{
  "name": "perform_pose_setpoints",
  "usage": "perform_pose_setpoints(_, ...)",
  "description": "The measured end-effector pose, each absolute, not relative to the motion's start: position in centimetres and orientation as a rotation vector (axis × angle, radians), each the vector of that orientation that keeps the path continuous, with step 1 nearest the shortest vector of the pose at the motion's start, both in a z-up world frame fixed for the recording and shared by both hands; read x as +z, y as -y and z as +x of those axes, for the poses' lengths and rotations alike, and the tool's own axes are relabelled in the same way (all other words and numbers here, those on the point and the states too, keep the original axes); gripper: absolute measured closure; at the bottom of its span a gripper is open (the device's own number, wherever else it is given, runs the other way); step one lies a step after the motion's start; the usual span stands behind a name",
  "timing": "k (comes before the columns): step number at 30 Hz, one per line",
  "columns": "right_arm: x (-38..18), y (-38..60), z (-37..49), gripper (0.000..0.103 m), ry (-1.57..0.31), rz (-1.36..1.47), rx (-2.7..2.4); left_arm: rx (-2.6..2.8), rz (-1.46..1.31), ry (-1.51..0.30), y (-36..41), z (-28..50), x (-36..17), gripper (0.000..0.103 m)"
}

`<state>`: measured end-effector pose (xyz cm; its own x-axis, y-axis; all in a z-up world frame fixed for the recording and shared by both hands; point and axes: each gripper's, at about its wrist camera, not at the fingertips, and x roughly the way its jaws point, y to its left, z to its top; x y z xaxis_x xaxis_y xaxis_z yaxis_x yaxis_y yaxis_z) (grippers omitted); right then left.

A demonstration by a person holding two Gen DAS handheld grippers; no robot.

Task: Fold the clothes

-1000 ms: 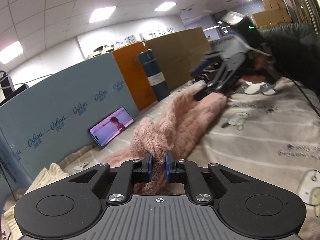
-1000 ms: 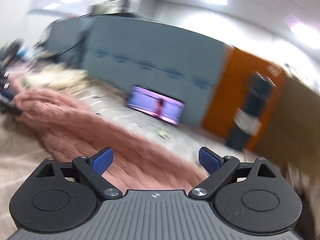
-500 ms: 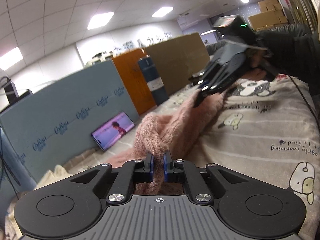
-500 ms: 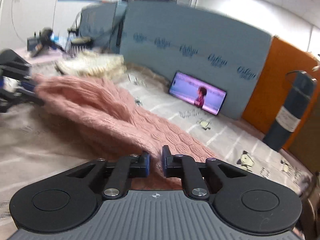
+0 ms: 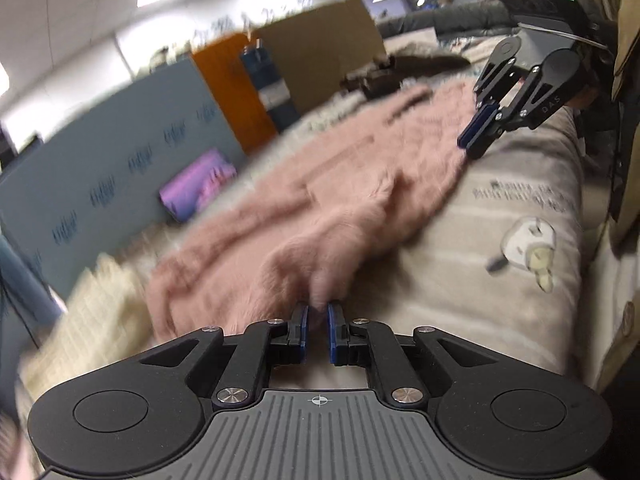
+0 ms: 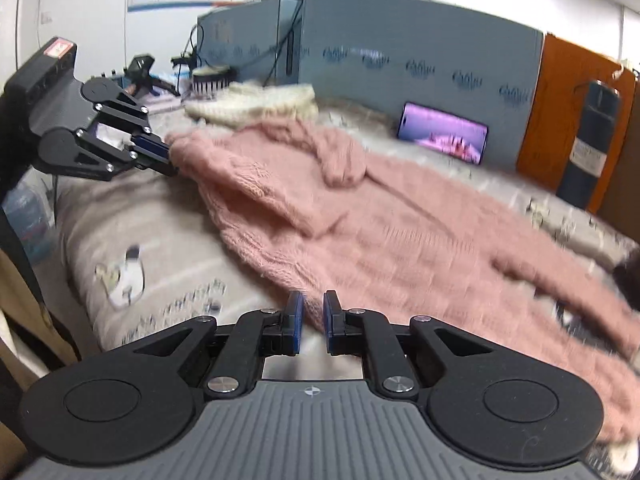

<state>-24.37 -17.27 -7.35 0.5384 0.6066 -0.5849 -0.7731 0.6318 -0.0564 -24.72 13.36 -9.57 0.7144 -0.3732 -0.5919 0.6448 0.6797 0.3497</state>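
A fuzzy pink knit sweater (image 5: 320,200) lies spread lengthwise on the patterned bed sheet (image 5: 500,288); it also shows in the right wrist view (image 6: 380,220). My left gripper (image 5: 318,322) is shut on one edge of the sweater, low over the sheet; it shows at the left of the right wrist view (image 6: 160,156). My right gripper (image 6: 311,318) is shut on the opposite edge of the sweater; it shows at the upper right of the left wrist view (image 5: 478,136).
A cream knit garment (image 6: 256,100) lies beyond the sweater. A phone (image 6: 442,132) with a lit screen leans on the blue partition (image 6: 420,52). A dark cylinder (image 6: 592,140) stands by an orange panel (image 6: 568,100). The bed's edge (image 5: 588,264) is close by.
Both grippers have lowered the sweater from a lifted bunch and pulled it out flat along the sheet. The right gripper closed on the sweater's edge a second ago.
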Motion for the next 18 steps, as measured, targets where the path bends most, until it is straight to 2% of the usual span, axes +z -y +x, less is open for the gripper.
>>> perform_pose_setpoints(2,-7.6,17.5,-24.9,0.091,-0.561,-0.308,0.833,-0.606,0.522,-0.562,-14.3,-25.1,-9.9,0.087)
perform_pose_setpoints(4,-7.4,18.6,-25.1,0.077,-0.532,-0.258,0.807,-0.609,0.467,-0.567,-15.4,-25.8,-9.7,0.083)
perform_pose_setpoints(6,-6.9,20.1,-25.4,0.039,-0.49,-0.196,0.755,-0.608,0.345,-0.512,-17.1,-26.4,-8.9,0.079)
perform_pose_setpoints(7,-6.6,21.0,-25.4,0.034,-0.462,-0.158,0.716,-0.594,0.264,-0.473,-18.2,-26.5,-8.5,0.069)
perform_pose_setpoints(8,-6.3,21.9,-25.5,0.03,-0.434,-0.122,0.677,-0.549,0.181,-0.458,-19.0,-26.1,-8.4,0.053)
perform_pose_setpoints(9,-6.0,23.0,-25.3,0.029,-0.419,-0.065,0.621,-0.49,0.1,-0.456,-19.7,-25.5,-8.4,0.043)
perform_pose_setpoints(10,-5.8,24.0,-25.1,0.028,-0.404,-0.008,0.564,-0.432,0.019,-0.453,-20.4,-24.9,-8.5,0.025)
perform_pose_setpoints(11,-5.7,25.3,-24.9,0.025,-0.397,0.056,0.49,-0.372,-0.061,-0.449,-21.0,-24.3,-8.6,0.021)
perform_pose_setpoints(14,-6.1,29.8,-24.5,0.024,-0.413,0.25,0.255,-0.217,-0.251,-0.456,-22.5,-22.5,-9.0,0.021)
perform_pose_setpoints(18,-6.9,33.4,-24.3,0.024,-0.453,0.373,0.007,-0.136,-0.276,-0.555,-21.6,-20.6,-10.3,0.023)
